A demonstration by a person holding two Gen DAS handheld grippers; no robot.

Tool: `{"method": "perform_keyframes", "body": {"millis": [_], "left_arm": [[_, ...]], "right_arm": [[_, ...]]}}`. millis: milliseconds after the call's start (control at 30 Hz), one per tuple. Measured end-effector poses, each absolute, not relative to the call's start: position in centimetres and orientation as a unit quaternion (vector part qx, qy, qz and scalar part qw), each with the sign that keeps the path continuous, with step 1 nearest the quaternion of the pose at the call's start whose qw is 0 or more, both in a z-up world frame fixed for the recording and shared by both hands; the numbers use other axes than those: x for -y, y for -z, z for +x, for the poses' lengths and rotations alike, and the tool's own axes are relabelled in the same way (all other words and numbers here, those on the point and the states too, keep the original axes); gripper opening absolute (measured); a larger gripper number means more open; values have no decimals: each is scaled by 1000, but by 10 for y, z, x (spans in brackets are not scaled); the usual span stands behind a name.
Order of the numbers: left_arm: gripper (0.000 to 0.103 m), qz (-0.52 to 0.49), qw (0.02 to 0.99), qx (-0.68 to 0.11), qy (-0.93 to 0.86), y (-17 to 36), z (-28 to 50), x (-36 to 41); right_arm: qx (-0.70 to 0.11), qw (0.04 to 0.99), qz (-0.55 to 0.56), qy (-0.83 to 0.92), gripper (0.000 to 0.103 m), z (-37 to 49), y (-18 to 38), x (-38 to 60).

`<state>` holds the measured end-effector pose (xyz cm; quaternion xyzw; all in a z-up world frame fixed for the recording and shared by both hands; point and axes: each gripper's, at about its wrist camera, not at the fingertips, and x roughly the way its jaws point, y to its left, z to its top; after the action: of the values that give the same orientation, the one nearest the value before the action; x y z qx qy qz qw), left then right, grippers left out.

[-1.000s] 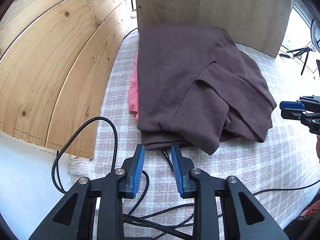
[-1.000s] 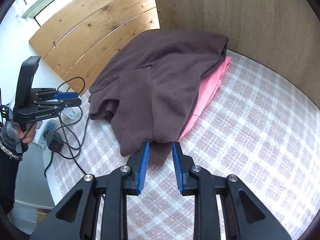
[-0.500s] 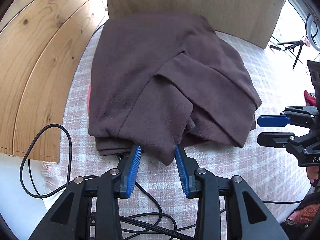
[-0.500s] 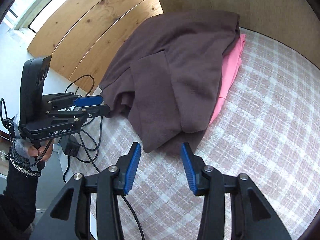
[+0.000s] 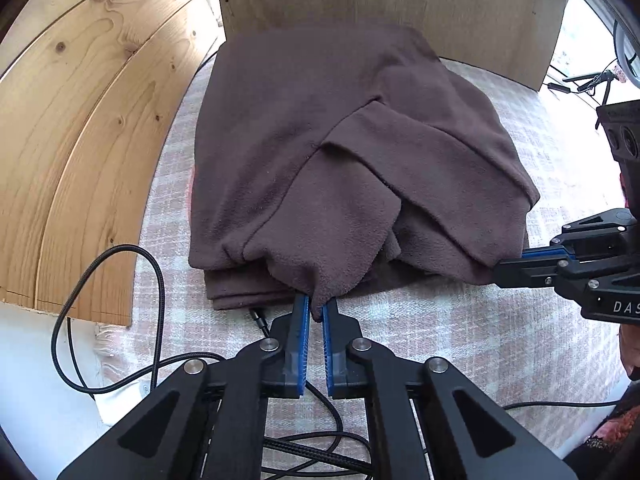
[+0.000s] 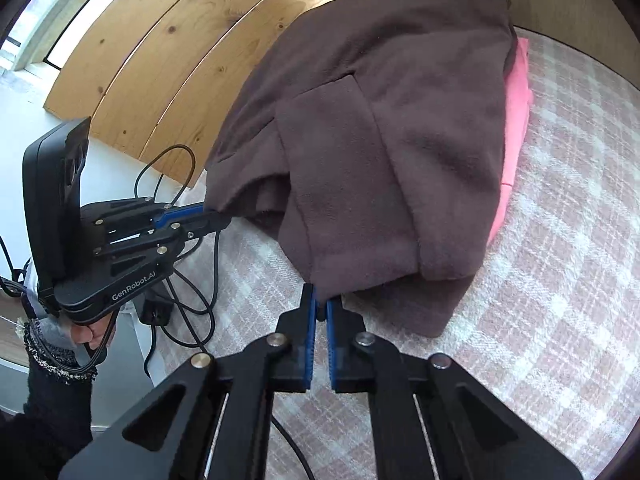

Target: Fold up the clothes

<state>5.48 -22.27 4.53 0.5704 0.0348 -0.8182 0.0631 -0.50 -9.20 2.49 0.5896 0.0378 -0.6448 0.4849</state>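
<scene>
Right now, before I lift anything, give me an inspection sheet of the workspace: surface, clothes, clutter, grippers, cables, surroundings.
Surface: pink-and-white plaid cloth covering the table, lying flat.
Job's things: brown fleece garment, roughly folded with a loose flap on top; it lies over a pink garment that shows along one side.
Clutter: nothing seen apart from cables.
Grippers: left gripper shut on a low corner of the brown fleece; right gripper shut on another edge of it.
Cables: black cables looping at the table edge, one plug end next to the fleece.
Surroundings: pine plank wall on one side, plain wooden panel behind the pile.
</scene>
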Motion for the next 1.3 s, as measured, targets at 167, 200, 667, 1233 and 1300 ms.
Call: {"method": "perform_keyframes", "body": {"millis": [167, 200, 667, 1233, 1300], "left_arm": [[5, 564, 75, -17, 822, -58, 63, 235], [5, 565, 78, -16, 821, -57, 64, 239], [10, 566, 73, -33, 820, -76, 86, 260], [27, 547, 104, -102, 824, -70, 79, 235], [34, 523, 105, -102, 839, -92, 89, 222]], "right_arm": [[-22, 487, 561, 669, 5, -13, -50, 73], [-24, 484, 559, 673, 5, -16, -51, 71], [-89, 487, 566, 659, 6, -7, -62, 52], [-127, 436, 526, 719, 32, -16, -70, 58], [-127, 429, 503, 740, 39, -9, -89, 42]]}}
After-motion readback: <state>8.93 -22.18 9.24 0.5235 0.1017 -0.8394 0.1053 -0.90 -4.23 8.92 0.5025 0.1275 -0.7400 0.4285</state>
